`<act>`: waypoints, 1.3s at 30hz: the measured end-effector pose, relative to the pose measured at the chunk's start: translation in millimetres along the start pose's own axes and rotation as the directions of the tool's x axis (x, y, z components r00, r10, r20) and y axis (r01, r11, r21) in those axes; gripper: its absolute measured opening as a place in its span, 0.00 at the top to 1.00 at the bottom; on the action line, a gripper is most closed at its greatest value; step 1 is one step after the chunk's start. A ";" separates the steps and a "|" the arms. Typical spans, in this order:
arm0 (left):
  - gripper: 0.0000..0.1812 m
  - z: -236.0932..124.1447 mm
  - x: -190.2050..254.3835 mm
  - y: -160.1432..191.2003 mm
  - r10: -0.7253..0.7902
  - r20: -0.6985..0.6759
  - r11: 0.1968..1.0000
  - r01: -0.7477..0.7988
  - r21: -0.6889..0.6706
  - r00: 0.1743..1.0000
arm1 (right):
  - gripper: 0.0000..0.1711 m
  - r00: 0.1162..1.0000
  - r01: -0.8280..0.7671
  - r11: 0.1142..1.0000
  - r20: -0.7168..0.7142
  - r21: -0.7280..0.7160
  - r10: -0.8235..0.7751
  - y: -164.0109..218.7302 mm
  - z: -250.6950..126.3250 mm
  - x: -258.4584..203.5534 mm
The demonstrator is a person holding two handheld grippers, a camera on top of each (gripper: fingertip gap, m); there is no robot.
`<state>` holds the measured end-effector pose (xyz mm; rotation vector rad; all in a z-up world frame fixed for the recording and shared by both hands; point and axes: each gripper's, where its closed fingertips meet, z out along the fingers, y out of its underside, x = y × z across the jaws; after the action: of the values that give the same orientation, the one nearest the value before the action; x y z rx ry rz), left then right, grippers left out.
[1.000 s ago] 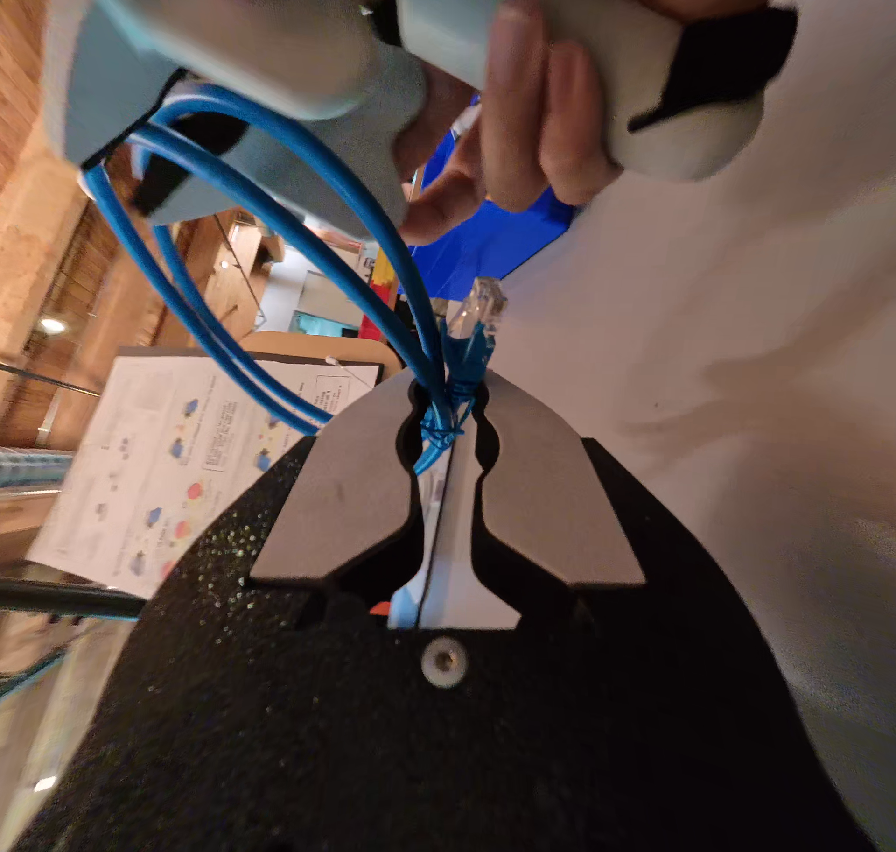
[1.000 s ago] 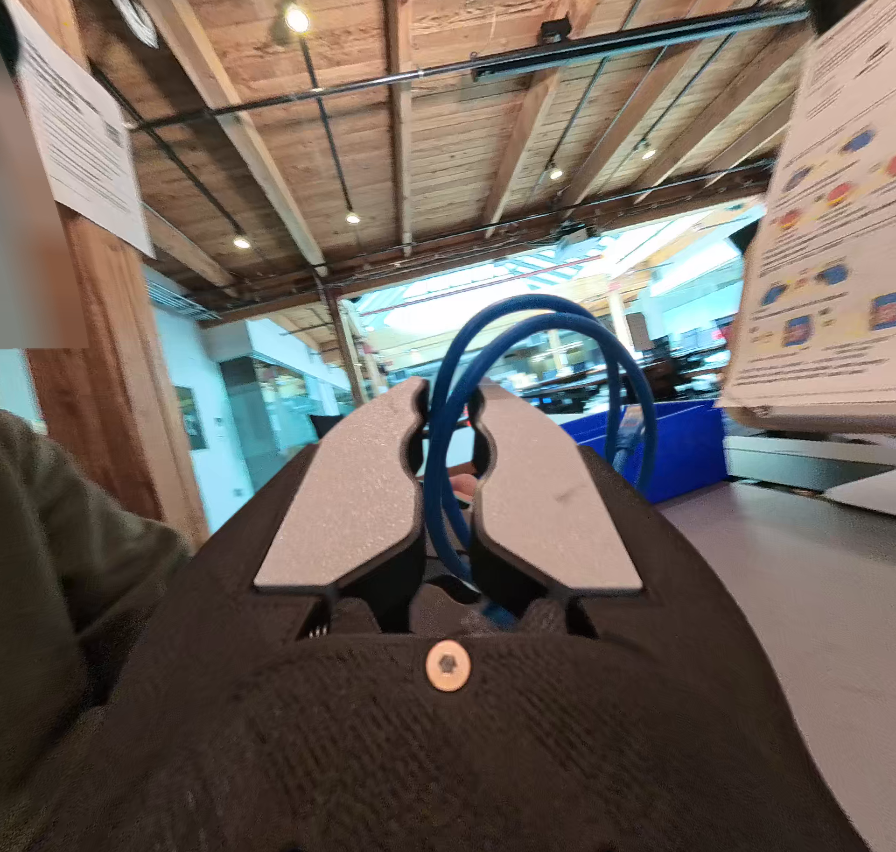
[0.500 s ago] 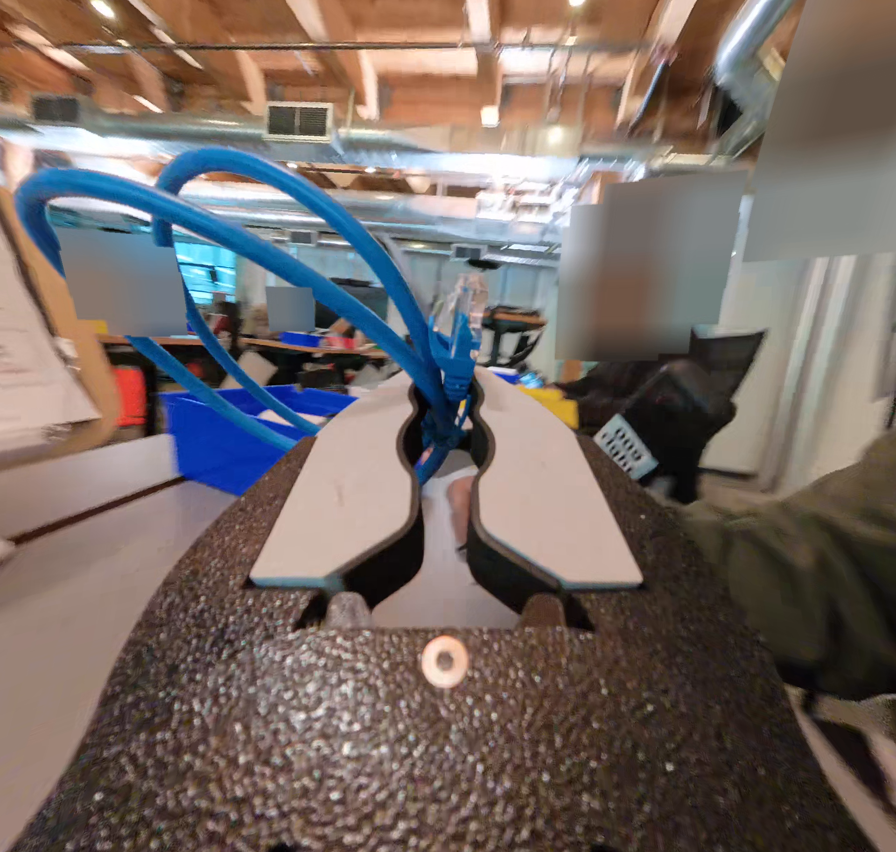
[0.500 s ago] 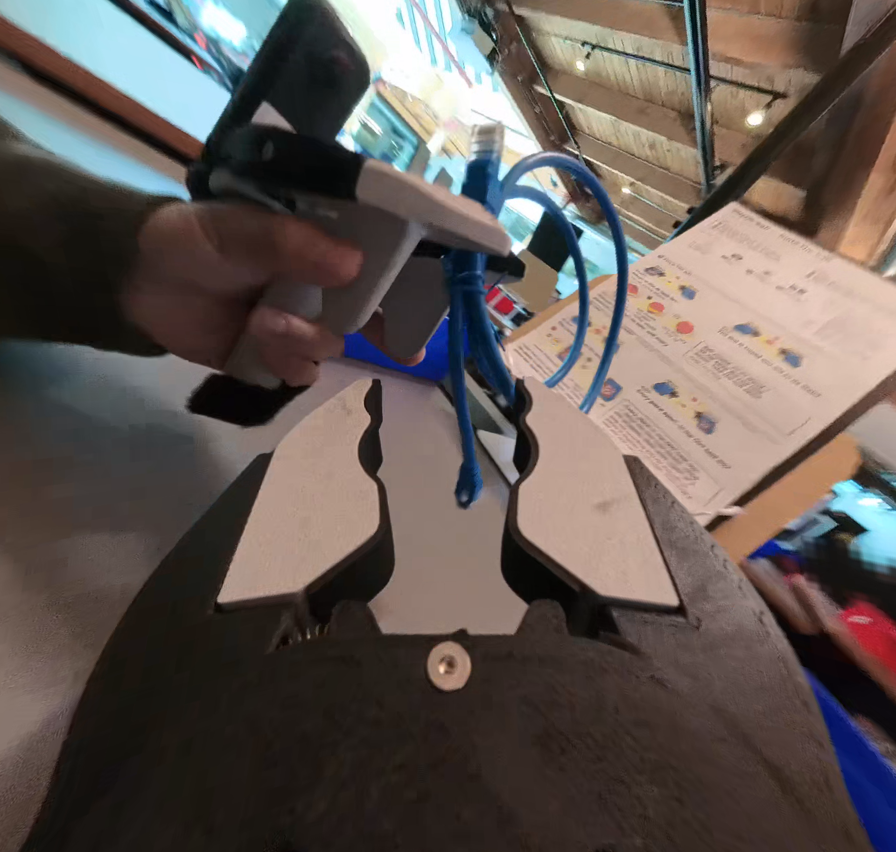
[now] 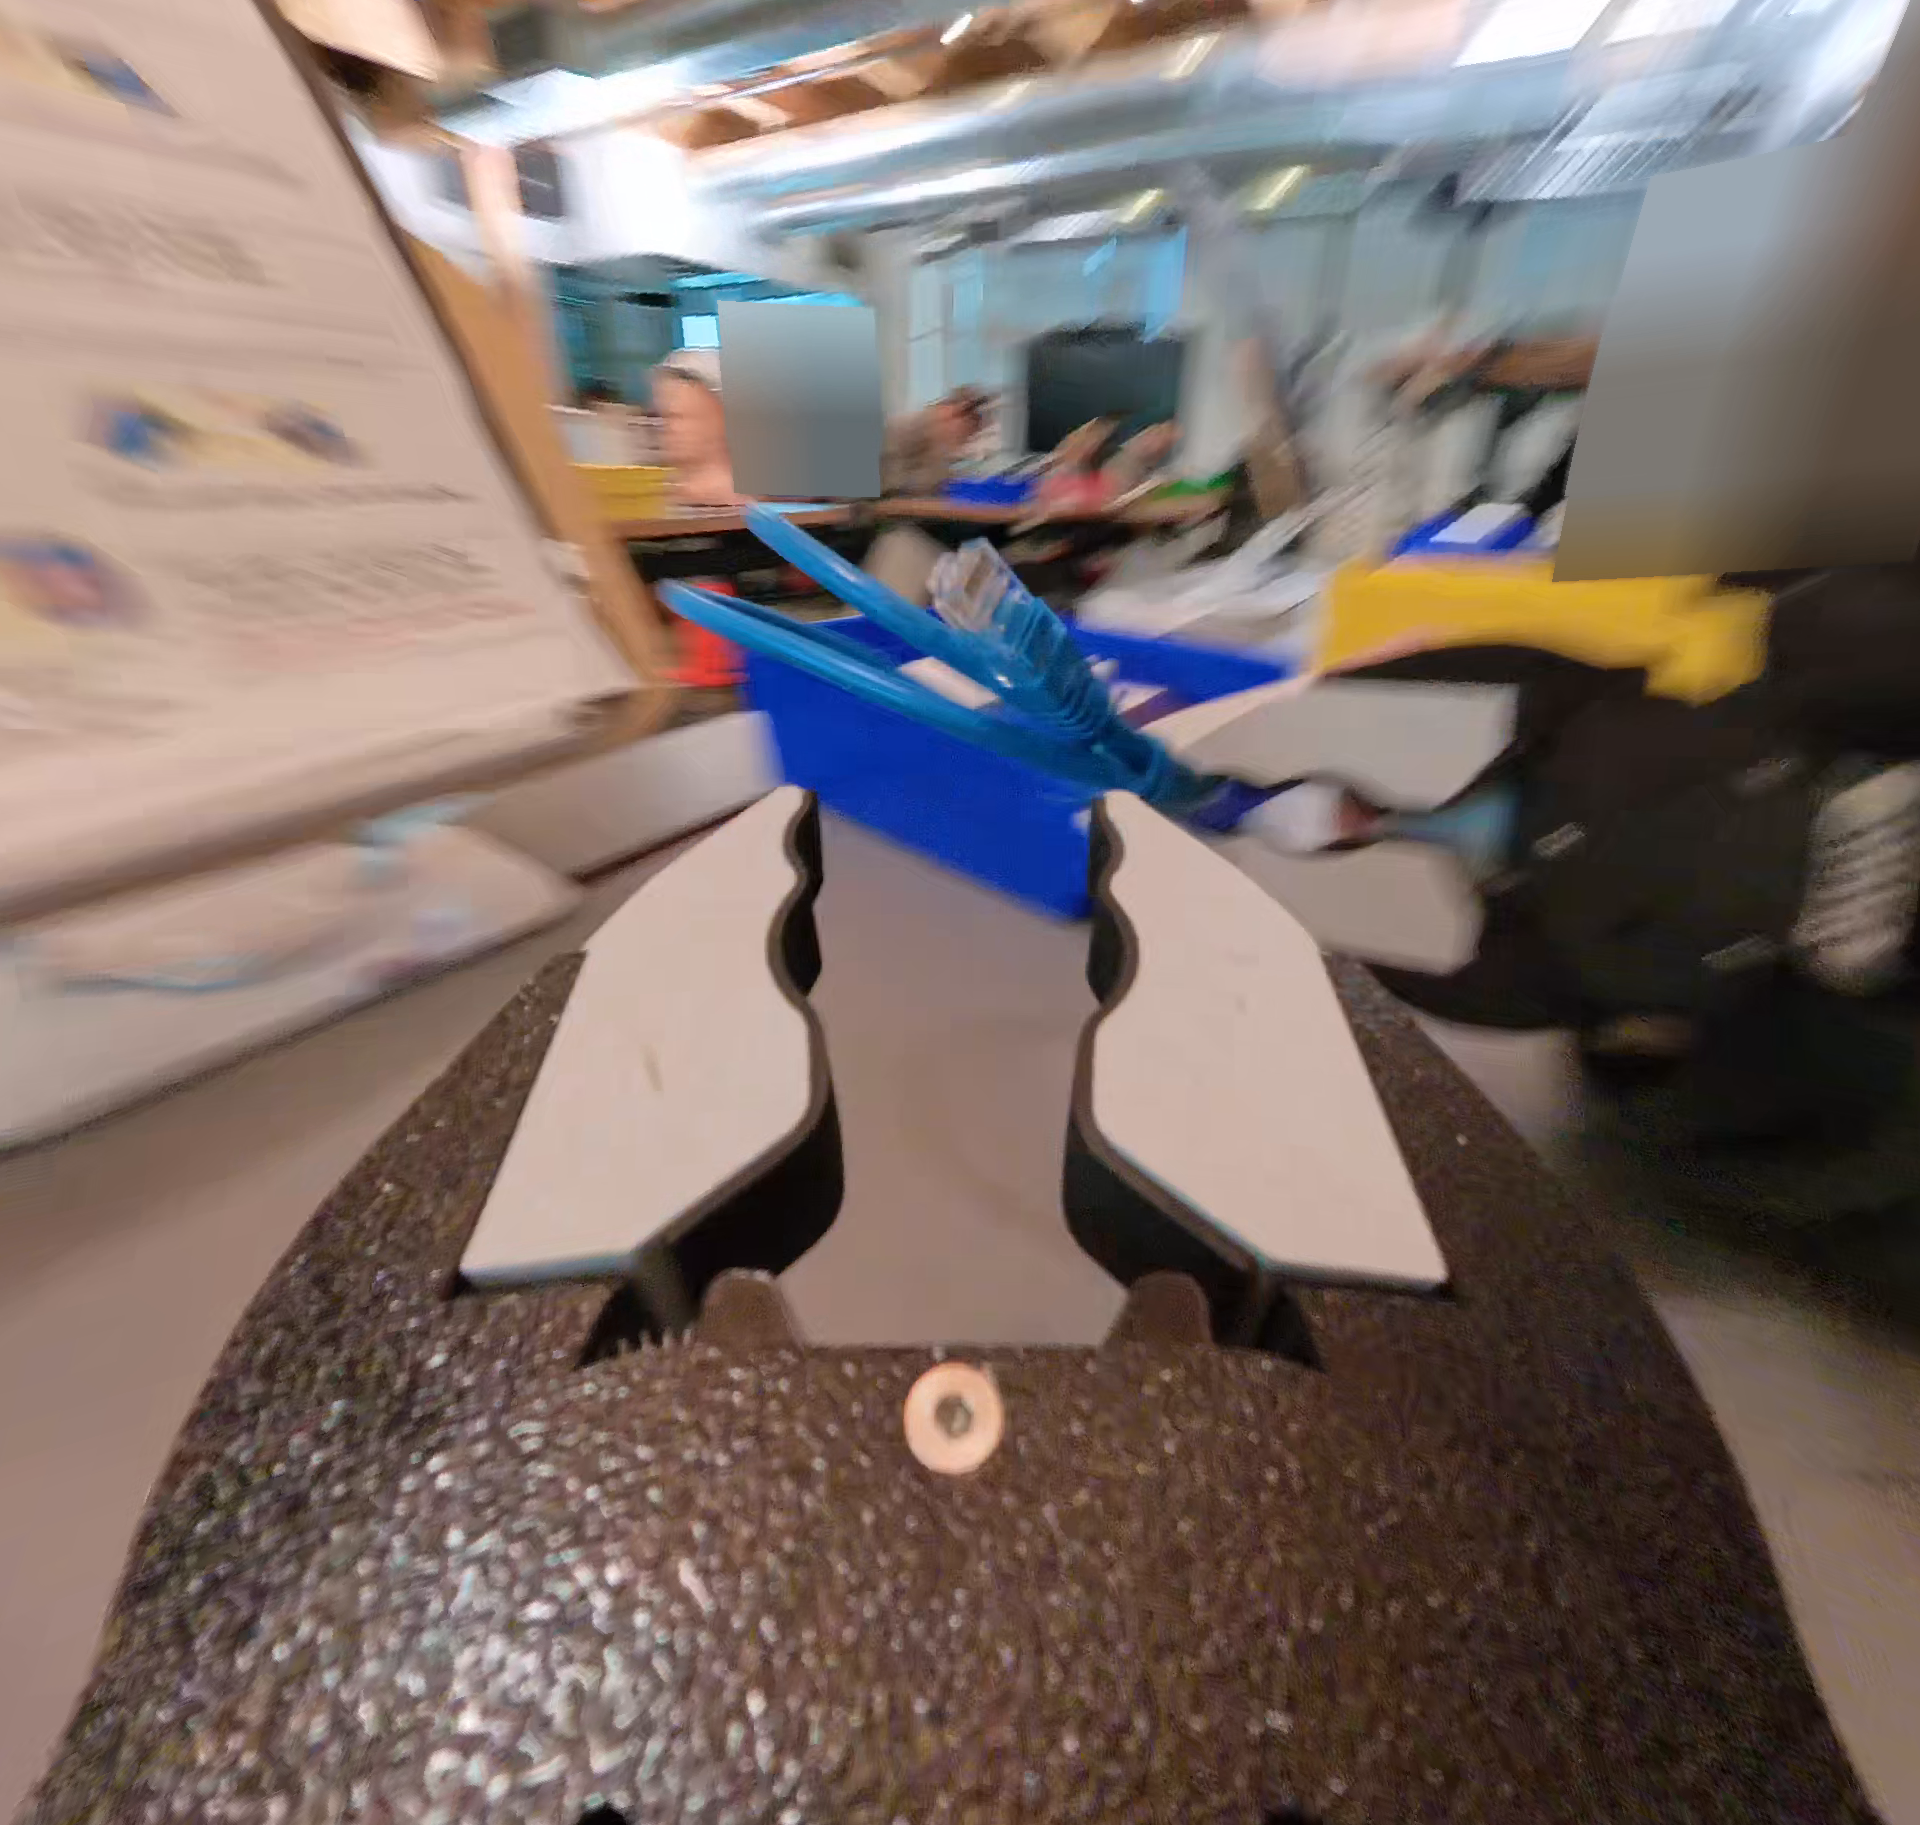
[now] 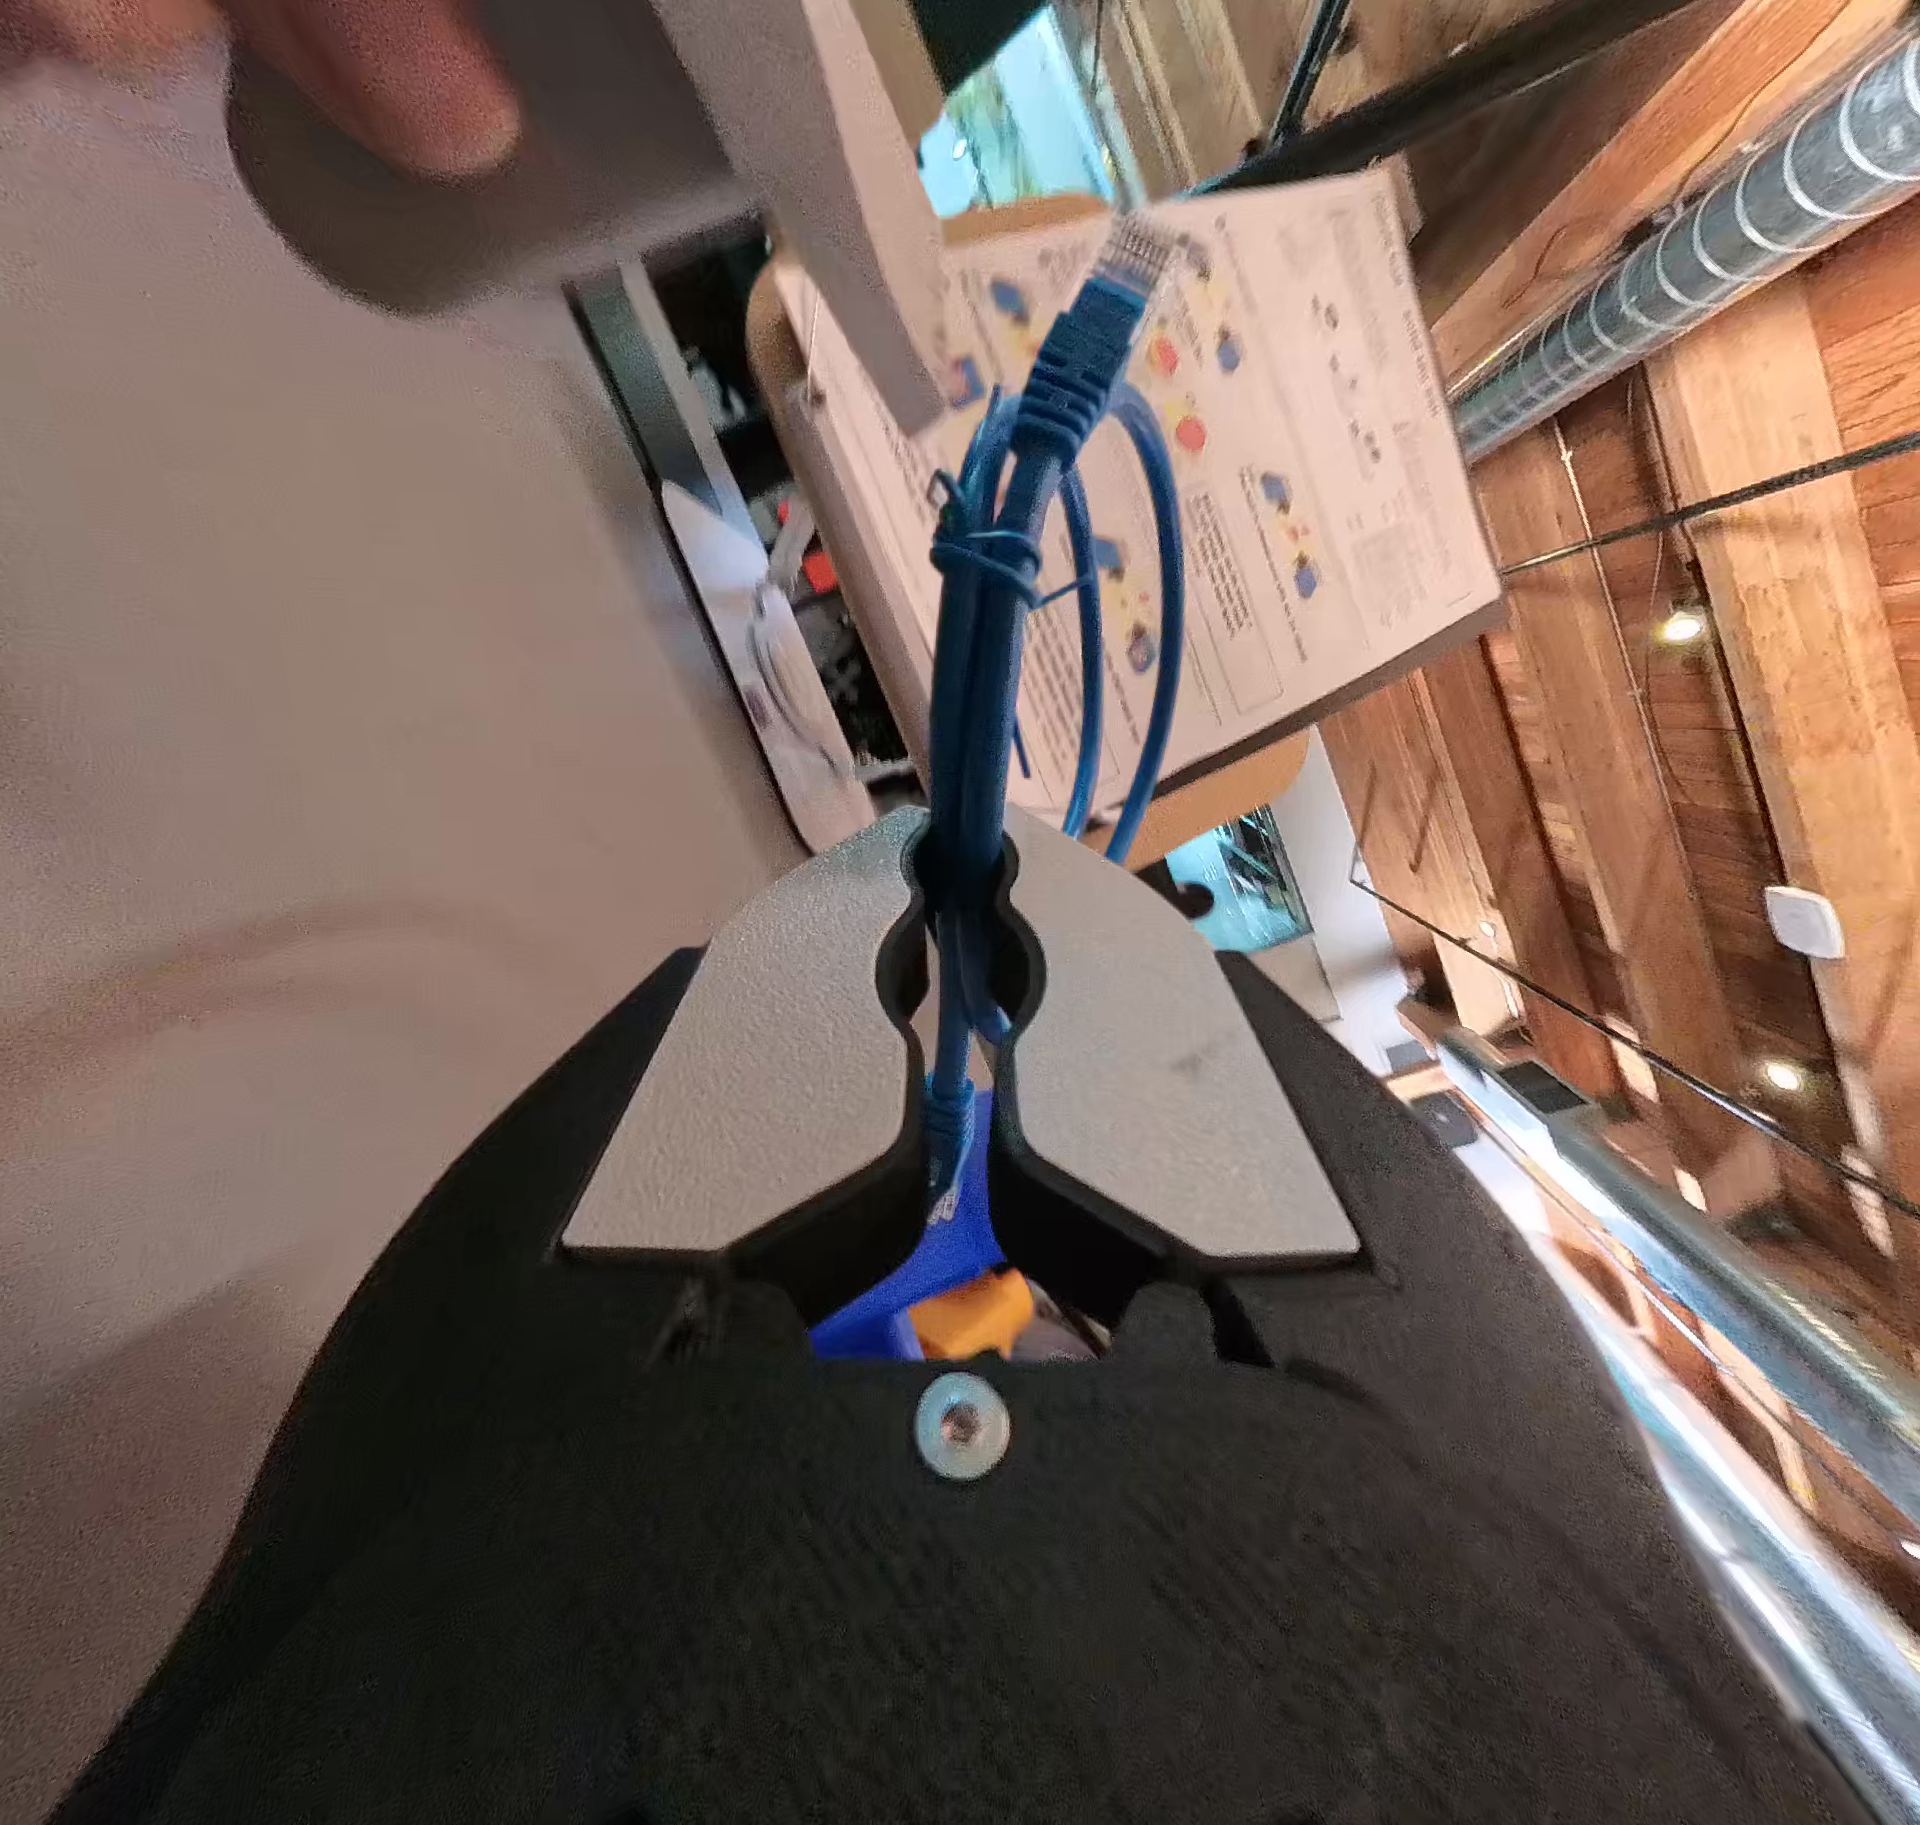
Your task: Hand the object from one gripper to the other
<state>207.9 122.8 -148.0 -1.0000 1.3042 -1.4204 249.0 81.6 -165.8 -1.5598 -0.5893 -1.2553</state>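
Observation:
A coiled blue network cable (image 6: 977, 632), bound with a thin tie and ending in a clear plug, stands up out of my right gripper (image 6: 964, 840), which is shut on the bundle. In the blurred left wrist view, my left gripper (image 5: 951, 819) is open and empty. There the cable (image 5: 1039, 663) sticks out to the left from the right gripper (image 5: 1247, 799), just beyond my right fingertip and apart from it. A grey part of the left gripper (image 6: 644, 113) and a person's fingertip show at the top of the right wrist view, close above the cable.
A printed sheet on a cardboard board (image 5: 208, 321) stands at the left and also shows in the right wrist view (image 6: 1247, 487). A blue bin (image 5: 914, 778) sits on the grey table (image 5: 935, 1048) straight ahead. A yellow object (image 5: 1507, 612) and people at desks are farther back.
My left gripper has opened, let go of the cable and drawn back from it. My right gripper, open half a second ago, has shut on the cable bundle.

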 end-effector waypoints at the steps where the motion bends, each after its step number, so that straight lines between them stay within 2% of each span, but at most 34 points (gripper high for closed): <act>1: 0.72 -2.9 -8.2 0.5 0.197 0.085 0.980 -0.193 -0.052 0.977 | 0.96 1.000 0.030 0.999 0.009 -0.027 -0.030 6.0 1.3 -1.0; 2: 0.72 -5.6 -12.1 -2.4 0.407 0.141 0.913 -0.395 -0.105 0.903 | 0.96 0.998 0.052 0.998 0.025 -0.039 -0.051 9.7 2.1 -3.2; 3: 0.71 -7.3 -11.7 -6.6 0.601 0.170 0.799 -0.582 -0.152 0.781 | 0.96 0.997 0.058 0.997 0.046 -0.047 -0.056 11.9 2.7 -6.1; 5: 0.69 -6.3 -2.7 -7.7 0.880 0.148 0.475 -0.848 -0.236 0.451 | 0.96 0.996 0.039 0.998 0.081 -0.054 -0.035 12.0 3.1 -11.2; 6: 0.68 -4.3 1.8 -3.5 0.952 0.113 0.304 -0.913 -0.274 0.283 | 0.96 0.994 0.044 0.998 0.097 -0.053 -0.039 10.4 3.2 -14.1; 7: 0.67 -1.7 5.2 3.3 0.986 0.069 0.165 -0.939 -0.301 0.152 | 0.96 0.992 0.057 0.997 0.114 -0.052 -0.051 8.9 3.5 -17.7; 8: 0.68 0.9 6.8 10.2 0.996 0.033 0.085 -0.943 -0.321 0.078 | 0.96 0.990 0.071 0.996 0.126 -0.053 -0.064 7.8 3.6 -21.2; 11: 0.69 4.3 6.8 18.2 1.000 0.009 0.024 -0.939 -0.344 0.022 | 0.96 0.981 0.115 0.993 0.159 -0.026 -0.109 1.2 2.5 -30.3; 13: 0.78 2.8 2.9 16.6 1.000 0.010 -0.012 -0.932 -0.363 -0.017 | 0.96 0.980 0.119 0.993 0.163 -0.004 -0.117 -4.0 1.7 -32.7; 14: 0.86 2.1 0.1 16.5 1.000 0.010 -0.018 -0.927 -0.375 -0.023 | 0.96 0.980 0.115 0.993 0.161 0.002 -0.113 -6.0 1.5 -32.6; 16: 0.88 1.3 -3.9 20.3 1.000 -0.010 0.000 -0.923 -0.384 0.004 | 0.95 0.983 0.104 0.995 0.152 0.003 -0.103 -6.9 1.7 -31.8; 18: 0.89 0.0 -8.3 23.1 0.997 -0.010 0.066 -0.917 -0.394 0.077 | 0.92 0.991 0.042 0.999 0.122 0.033 -0.046 -10.9 1.4 -27.8; 21: 0.92 -3.0 -13.6 19.0 0.961 0.063 0.274 -0.887 -0.372 0.271 | 0.79 0.983 -0.172 0.979 0.081 0.111 0.163 -18.9 -2.3 -9.2; 24: 0.92 -9.7 -26.8 12.2 0.866 0.154 0.498 -0.795 -0.347 0.475 | 0.68 0.919 -0.387 0.895 0.017 0.221 0.393 -19.8 -9.4 21.5; 27: 0.92 -15.5 -36.5 3.3 0.675 0.242 0.738 -0.625 -0.257 0.697 | 0.63 0.831 -0.529 0.792 -0.005 0.305 0.556 -15.0 -16.4 44.4; 29: 0.93 -17.8 -40.2 -2.0 0.471 0.269 0.882 -0.444 -0.157 0.840 | 0.63 0.774 -0.595 0.725 0.003 0.347 0.633 -13.3 -20.1 53.4; 31: 0.93 -18.7 -38.3 -8.7 0.213 0.231 0.976 -0.215 -0.018 0.949 | 0.64 0.707 -0.677 0.651 0.059 0.344 0.705 -12.4 -18.6 51.9; 33: 0.93 -18.3 -35.7 -13.2 -0.047 0.143 0.995 0.034 0.095 0.989 | 0.64 0.604 -0.787 0.551 0.167 0.278 0.779 -12.0 -11.3 38.4; 35: 0.93 -17.8 -30.5 -17.5 -0.261 0.021 0.950 0.253 0.184 0.965 | 0.59 0.438 -0.899 0.414 0.261 0.144 0.860 -8.6 -0.8 18.5; 37: 0.93 -18.1 -27.1 -20.2 -0.409 -0.080 0.878 0.416 0.235 0.909 | 0.58 0.236 -0.965 0.261 0.353 -0.023 0.905 -8.3 6.7 -4.7; 39: 0.93 -18.2 -23.8 -21.5 -0.476 -0.150 0.830 0.499 0.249 0.867 | 0.54 0.046 -0.974 0.124 0.373 -0.188 0.927 -3.8 11.5 -25.3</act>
<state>193.6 150.3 -127.9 -1.1367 0.8905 -1.9928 242.1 98.7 -186.9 -1.5742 0.2600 0.2321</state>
